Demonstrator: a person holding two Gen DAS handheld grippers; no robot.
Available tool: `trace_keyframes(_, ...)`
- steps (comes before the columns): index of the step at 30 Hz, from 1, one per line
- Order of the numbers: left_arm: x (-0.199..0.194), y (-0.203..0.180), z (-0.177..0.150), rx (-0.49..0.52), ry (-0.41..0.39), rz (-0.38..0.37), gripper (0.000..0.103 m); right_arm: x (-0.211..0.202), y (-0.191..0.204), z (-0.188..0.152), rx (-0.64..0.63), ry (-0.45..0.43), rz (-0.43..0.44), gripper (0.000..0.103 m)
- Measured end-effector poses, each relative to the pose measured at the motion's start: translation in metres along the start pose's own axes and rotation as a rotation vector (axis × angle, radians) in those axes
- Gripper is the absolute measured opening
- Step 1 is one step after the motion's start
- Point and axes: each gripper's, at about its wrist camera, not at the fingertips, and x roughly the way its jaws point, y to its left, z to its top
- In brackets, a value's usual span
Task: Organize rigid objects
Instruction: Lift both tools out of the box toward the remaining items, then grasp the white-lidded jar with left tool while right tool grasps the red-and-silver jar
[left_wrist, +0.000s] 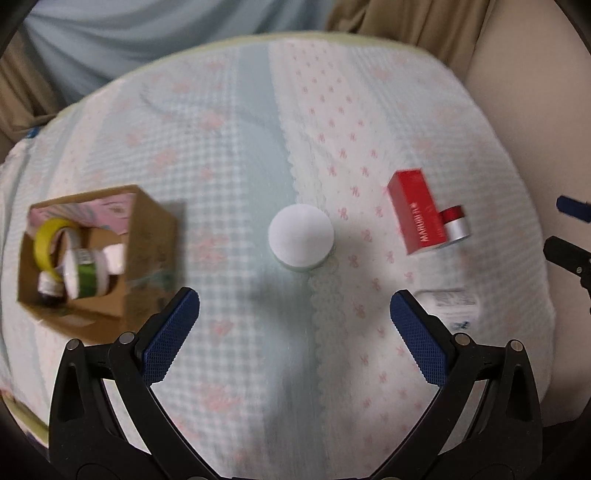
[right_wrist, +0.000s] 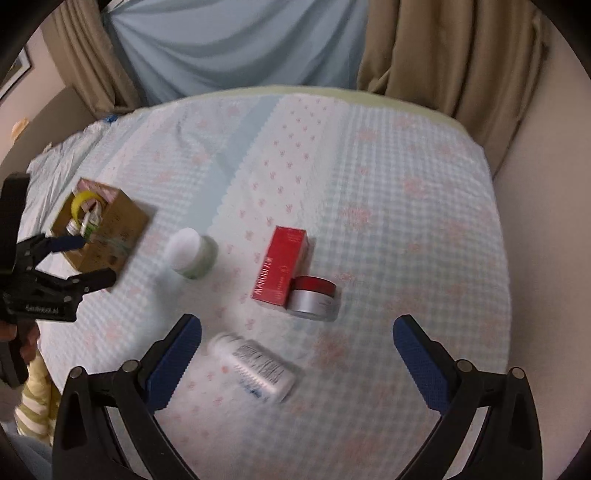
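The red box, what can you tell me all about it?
The red box is a long, narrow carton, cardboard by the look of it, with white letters down one side, too blurry to read. It looks shut. It lies flat on the checked cloth in the middle of the bed. A small jar with a red top and silver body sits tight against one end, seemingly touching. Nothing else is near enough to touch it, and neither gripper holds it.
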Motion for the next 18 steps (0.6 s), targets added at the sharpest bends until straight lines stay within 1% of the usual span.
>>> trace_keyframes(4,0.046,-0.002,0.008,0.011,0.039,0.011,0.103,0.046,-0.014,0.003,-0.091,0.050,0.027,0.103)
trace_keyframes(9,0.094,-0.004,0.015,0.031,0.063,0.011,0.103,0.093,-0.026,0.007,-0.214,0.107,0.061,0.103)
trace_keyframes(12,0.117,-0.005,0.017,0.041,0.067,0.005,0.103,0.117,-0.024,0.006,-0.341,0.141,0.094,0.094)
trace_keyframes(13,0.123,-0.005,0.017,0.044,0.063,0.003,0.103,0.126,-0.020,0.005,-0.419,0.160,0.096,0.090)
trace_keyframes(16,0.135,-0.006,0.019,0.052,0.064,-0.008,0.103,0.140,-0.009,-0.001,-0.590,0.201,0.106,0.081)
trace_keyframes(17,0.139,-0.006,0.019,0.058,0.068,-0.013,0.103,0.142,-0.006,-0.002,-0.631,0.208,0.109,0.080)
trace_keyframes(18,0.143,-0.007,0.020,0.065,0.070,-0.009,0.103,0.145,-0.004,-0.004,-0.680,0.216,0.113,0.076)
